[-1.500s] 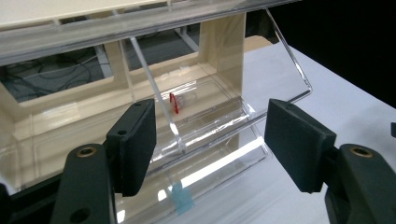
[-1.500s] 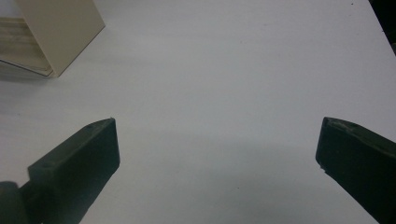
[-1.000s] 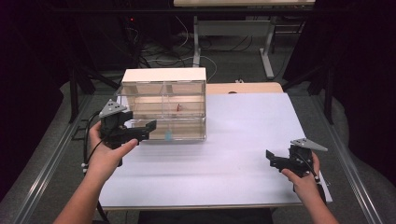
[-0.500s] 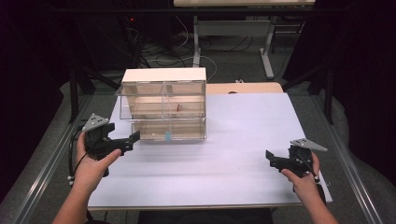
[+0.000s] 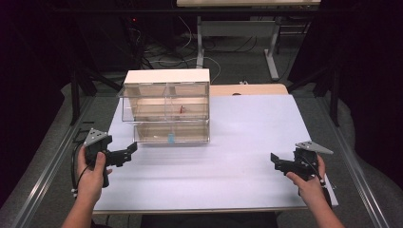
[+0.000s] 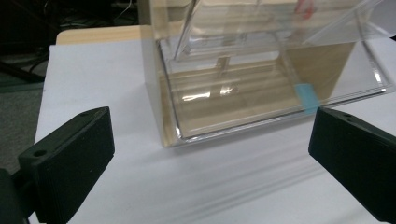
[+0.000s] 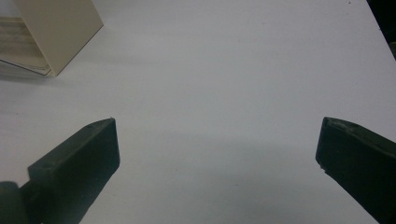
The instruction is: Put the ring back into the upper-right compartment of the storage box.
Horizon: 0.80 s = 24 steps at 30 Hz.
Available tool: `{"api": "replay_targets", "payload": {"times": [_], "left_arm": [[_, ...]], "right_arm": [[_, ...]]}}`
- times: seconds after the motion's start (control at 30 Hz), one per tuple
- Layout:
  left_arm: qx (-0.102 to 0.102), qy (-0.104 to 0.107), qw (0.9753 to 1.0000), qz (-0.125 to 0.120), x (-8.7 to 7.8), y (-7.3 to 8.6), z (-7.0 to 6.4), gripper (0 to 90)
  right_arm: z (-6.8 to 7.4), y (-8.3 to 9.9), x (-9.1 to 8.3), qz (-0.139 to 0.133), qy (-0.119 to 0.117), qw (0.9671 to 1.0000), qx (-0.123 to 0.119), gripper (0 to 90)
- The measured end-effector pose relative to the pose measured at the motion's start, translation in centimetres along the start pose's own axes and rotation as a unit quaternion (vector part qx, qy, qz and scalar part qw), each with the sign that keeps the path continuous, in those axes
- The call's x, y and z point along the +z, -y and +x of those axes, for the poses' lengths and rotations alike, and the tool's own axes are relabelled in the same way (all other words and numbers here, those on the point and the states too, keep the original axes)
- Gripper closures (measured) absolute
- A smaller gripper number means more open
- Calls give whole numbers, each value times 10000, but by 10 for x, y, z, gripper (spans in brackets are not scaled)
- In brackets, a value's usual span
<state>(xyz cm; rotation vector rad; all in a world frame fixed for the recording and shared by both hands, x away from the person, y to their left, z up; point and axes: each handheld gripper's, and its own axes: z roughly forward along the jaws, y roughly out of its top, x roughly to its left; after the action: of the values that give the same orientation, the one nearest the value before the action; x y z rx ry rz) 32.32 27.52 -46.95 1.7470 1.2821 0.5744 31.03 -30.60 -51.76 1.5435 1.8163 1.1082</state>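
Your left gripper (image 5: 127,153) has its fingers wide apart, holding nothing, near the clear drawer cabinet (image 5: 166,107) at the desk's (image 5: 247,137) back left. Its bottom drawer (image 6: 261,93) has a small blue tab. Your right gripper (image 5: 278,163) is also spread wide and empty, well apart from the cabinet.
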Motion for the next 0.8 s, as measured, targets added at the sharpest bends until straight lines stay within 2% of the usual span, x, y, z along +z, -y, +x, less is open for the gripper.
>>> {"api": "replay_targets", "payload": {"times": [0.23,0.63,0.8], "left_arm": [[-218,-13,9998,26,10,16,9,3],[-126,-131,9997,146,22,31,15,4],[-231,-88,9995,200,25,35,19,4]], "right_arm": [[-1,0,0,-4,4,10000,14,0],[-1,1,1,23,8,10000,-9,0],[-1,1,1,12,12,10000,-76,0]]}}
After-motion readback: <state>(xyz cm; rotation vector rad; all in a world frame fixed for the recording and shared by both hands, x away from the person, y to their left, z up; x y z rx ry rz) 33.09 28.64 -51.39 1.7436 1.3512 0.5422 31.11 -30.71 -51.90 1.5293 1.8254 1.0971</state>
